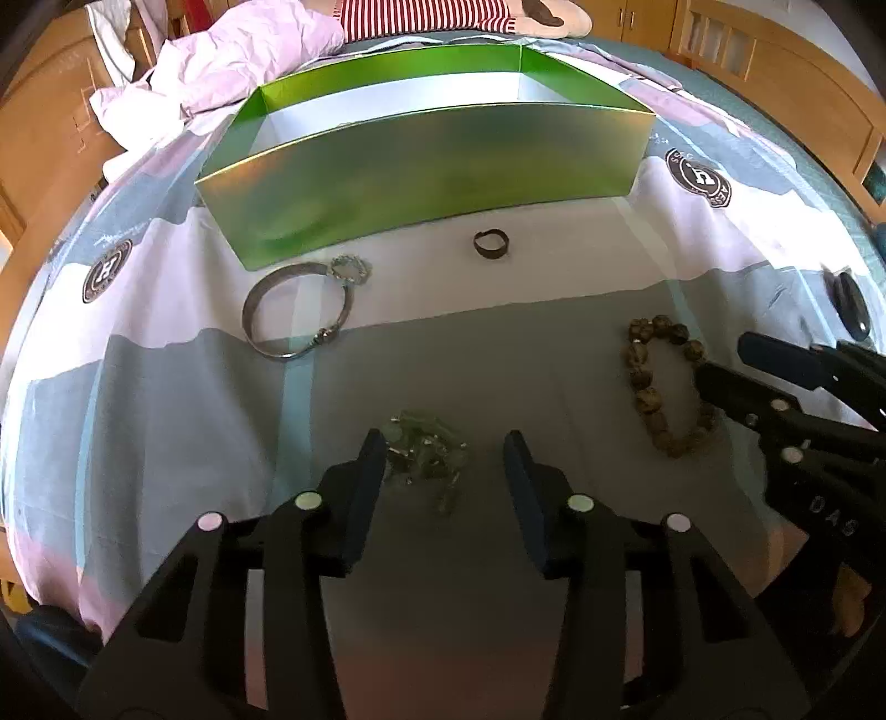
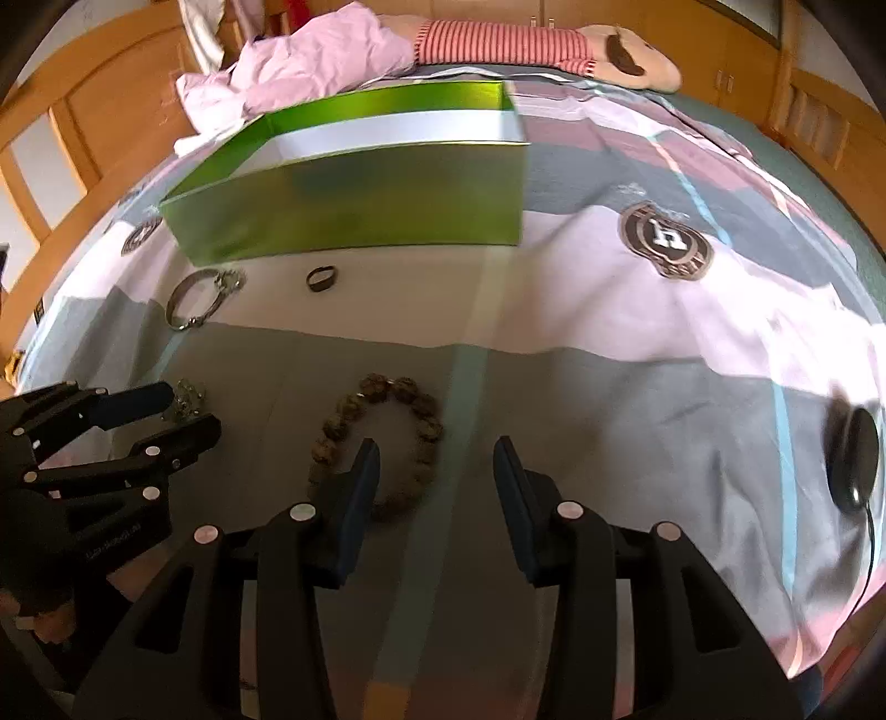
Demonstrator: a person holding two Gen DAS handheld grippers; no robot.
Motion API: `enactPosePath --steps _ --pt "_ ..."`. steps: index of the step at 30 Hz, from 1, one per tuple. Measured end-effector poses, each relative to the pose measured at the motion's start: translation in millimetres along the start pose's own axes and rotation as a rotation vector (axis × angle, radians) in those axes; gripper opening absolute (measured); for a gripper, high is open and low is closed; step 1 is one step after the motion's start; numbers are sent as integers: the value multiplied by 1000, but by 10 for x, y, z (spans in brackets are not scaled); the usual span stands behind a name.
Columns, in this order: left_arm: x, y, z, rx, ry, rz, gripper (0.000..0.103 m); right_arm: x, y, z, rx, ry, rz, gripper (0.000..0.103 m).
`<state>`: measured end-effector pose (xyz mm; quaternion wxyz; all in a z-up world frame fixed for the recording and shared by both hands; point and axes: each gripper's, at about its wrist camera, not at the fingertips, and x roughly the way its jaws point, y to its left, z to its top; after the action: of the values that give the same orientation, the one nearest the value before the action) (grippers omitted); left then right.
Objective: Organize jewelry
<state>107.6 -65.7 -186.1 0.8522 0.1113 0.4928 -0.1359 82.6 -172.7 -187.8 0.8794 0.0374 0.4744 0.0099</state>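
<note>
Jewelry lies on a bed in front of an open green box (image 1: pixel 421 166), also in the right wrist view (image 2: pixel 354 210). My left gripper (image 1: pixel 446 443) is open, jaws on either side of a small greenish chain heap (image 1: pixel 426 451). My right gripper (image 2: pixel 437 448) is open just above a brown bead bracelet (image 2: pixel 382 443), whose near right side lies between the jaws; it also shows in the left wrist view (image 1: pixel 664 382). A silver bangle (image 1: pixel 299 310) with a chain piece (image 1: pixel 350 268) and a dark ring (image 1: pixel 490 242) lie near the box.
The patterned bedsheet (image 1: pixel 498 354) covers the bed. A pink crumpled blanket (image 2: pixel 310 66) and a doll in a striped top (image 2: pixel 498 41) lie behind the box. A black round device with a cable (image 2: pixel 850 459) sits at the right. Wooden furniture surrounds the bed.
</note>
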Motion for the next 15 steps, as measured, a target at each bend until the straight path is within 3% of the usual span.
enactPosePath --steps 3,7,9,11,15 --pt "18 33 2 0 -10 21 34 91 63 28 -23 13 -2 43" --pt "69 68 5 -12 -6 6 34 148 116 29 -49 9 -8 42" --pt "75 62 10 -5 -10 10 34 148 109 34 -45 5 -1 35" --pt "73 62 5 -5 -15 9 33 140 94 42 -40 2 9 11" --pt "44 106 6 -33 -14 -9 29 110 44 34 -13 -2 28 11"
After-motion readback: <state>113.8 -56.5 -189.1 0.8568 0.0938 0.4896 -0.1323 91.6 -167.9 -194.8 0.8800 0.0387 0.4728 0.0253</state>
